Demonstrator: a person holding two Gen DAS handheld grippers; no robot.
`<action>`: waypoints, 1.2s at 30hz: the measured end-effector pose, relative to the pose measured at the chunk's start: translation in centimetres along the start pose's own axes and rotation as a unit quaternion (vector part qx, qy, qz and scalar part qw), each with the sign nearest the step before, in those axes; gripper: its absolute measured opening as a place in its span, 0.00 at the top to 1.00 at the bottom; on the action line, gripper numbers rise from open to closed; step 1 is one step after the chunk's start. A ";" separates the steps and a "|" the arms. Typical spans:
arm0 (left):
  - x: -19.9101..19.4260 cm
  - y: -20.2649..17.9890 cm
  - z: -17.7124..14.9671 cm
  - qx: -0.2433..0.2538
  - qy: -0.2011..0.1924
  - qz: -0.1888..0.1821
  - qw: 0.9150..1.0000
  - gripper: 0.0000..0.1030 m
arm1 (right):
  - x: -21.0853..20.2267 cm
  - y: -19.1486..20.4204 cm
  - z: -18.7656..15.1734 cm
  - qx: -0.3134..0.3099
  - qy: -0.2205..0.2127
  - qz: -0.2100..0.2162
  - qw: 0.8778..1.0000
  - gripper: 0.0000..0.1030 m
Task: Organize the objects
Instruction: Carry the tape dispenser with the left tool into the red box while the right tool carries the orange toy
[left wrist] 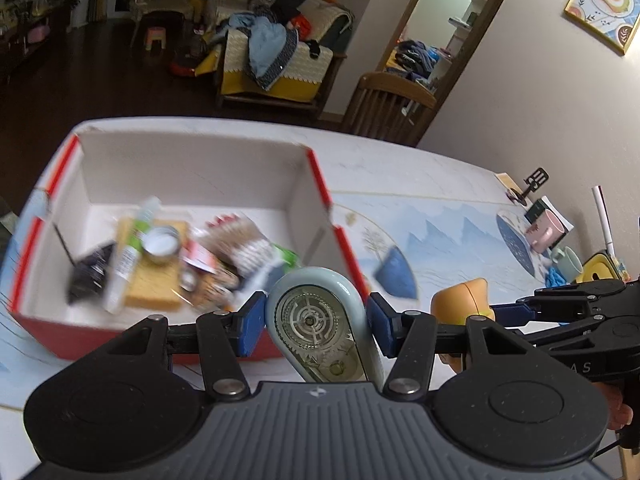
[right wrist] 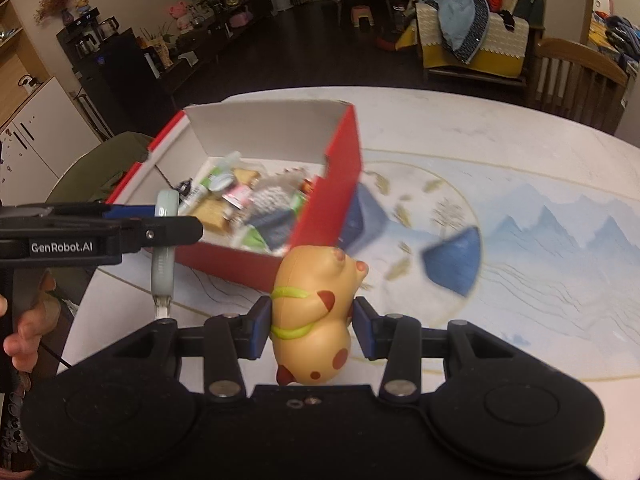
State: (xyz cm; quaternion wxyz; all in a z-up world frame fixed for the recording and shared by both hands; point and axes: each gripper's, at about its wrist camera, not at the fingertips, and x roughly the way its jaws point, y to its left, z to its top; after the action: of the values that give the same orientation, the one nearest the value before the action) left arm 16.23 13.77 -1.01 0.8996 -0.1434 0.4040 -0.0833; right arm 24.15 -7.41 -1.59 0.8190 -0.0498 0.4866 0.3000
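My left gripper is shut on a pale blue correction tape dispenser, held just above the near right corner of the red box. The box holds several small items, among them a yellow sponge and a white tube. My right gripper is shut on a tan toy animal with red spots, held above the table near the box's red side. The left gripper with the dispenser shows at the left of the right wrist view.
The white table carries a blue mountain-print mat. Two blue wedge-shaped pieces lie on the mat right of the box. Mugs and clutter stand at the table's far right by the wall. A wooden chair stands beyond the table.
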 end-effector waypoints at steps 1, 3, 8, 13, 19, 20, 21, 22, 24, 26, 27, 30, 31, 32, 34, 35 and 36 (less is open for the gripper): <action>-0.3 0.5 0.3 0.002 -0.002 0.002 1.000 0.48 | 0.2 0.6 0.4 -0.002 -0.001 0.000 1.000 0.59; -0.8 1.7 0.9 0.007 -0.007 0.005 1.000 0.48 | 0.8 1.7 1.2 -0.006 -0.004 -0.002 1.000 0.59; -1.3 4.3 2.4 0.023 -0.012 0.016 1.000 0.48 | 2.3 4.6 3.5 -0.023 -0.011 -0.004 1.000 0.59; -0.8 6.8 3.8 0.036 -0.011 0.037 0.999 0.48 | 4.6 6.6 5.8 -0.031 -0.015 -0.012 0.999 0.59; 0.6 9.7 5.0 0.051 0.001 0.067 0.996 0.48 | 8.1 7.8 7.5 -0.035 -0.005 -0.026 0.999 0.59; 0.9 10.1 5.1 0.054 0.004 0.072 0.996 0.48 | 8.7 7.9 7.6 -0.034 -0.003 -0.029 0.999 0.59; 1.3 10.4 5.2 0.058 0.008 0.076 0.995 0.48 | 9.2 8.0 7.7 -0.035 0.000 -0.032 0.999 0.59; 1.6 10.8 5.3 0.059 0.012 0.080 0.995 0.48 | 9.8 8.1 7.8 -0.035 0.002 -0.036 0.999 0.58; 2.3 11.3 5.5 0.060 0.020 0.084 0.994 0.48 | 10.9 8.1 7.8 -0.037 0.009 -0.046 0.998 0.58; 3.0 11.6 5.5 0.066 0.026 0.087 0.994 0.48 | 12.0 7.9 7.7 -0.034 0.017 -0.056 0.998 0.58; 3.3 11.7 5.5 0.070 0.029 0.089 0.993 0.48 | 12.4 7.8 7.6 -0.033 0.021 -0.060 0.997 0.58; 4.3 11.3 5.5 0.087 0.036 0.087 0.992 0.48 | 13.6 7.5 7.4 -0.031 0.030 -0.073 0.996 0.58; 4.7 11.0 5.5 0.096 0.039 0.087 0.991 0.48 | 13.9 7.5 7.4 -0.032 0.032 -0.075 0.996 0.58; 5.1 10.9 5.4 0.104 0.041 0.087 0.990 0.48 | 14.1 7.4 7.3 -0.032 0.033 -0.076 0.996 0.58; 5.9 10.3 5.3 0.119 0.047 0.085 0.988 0.48 | 14.3 7.4 7.3 -0.032 0.032 -0.075 0.996 0.58; 6.3 10.2 5.3 0.124 0.051 0.083 0.988 0.48 | 14.3 7.5 7.4 -0.033 0.032 -0.076 0.996 0.57; 6.6 10.0 5.2 0.129 0.055 0.081 0.987 0.48 | 14.4 7.5 7.3 -0.035 0.032 -0.076 0.996 0.57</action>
State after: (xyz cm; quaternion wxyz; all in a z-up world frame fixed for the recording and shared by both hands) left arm 24.83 22.47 -5.64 0.8910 0.0115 0.4487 -0.0688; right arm 30.68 7.83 -8.07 0.8214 -0.1251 0.4963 0.2519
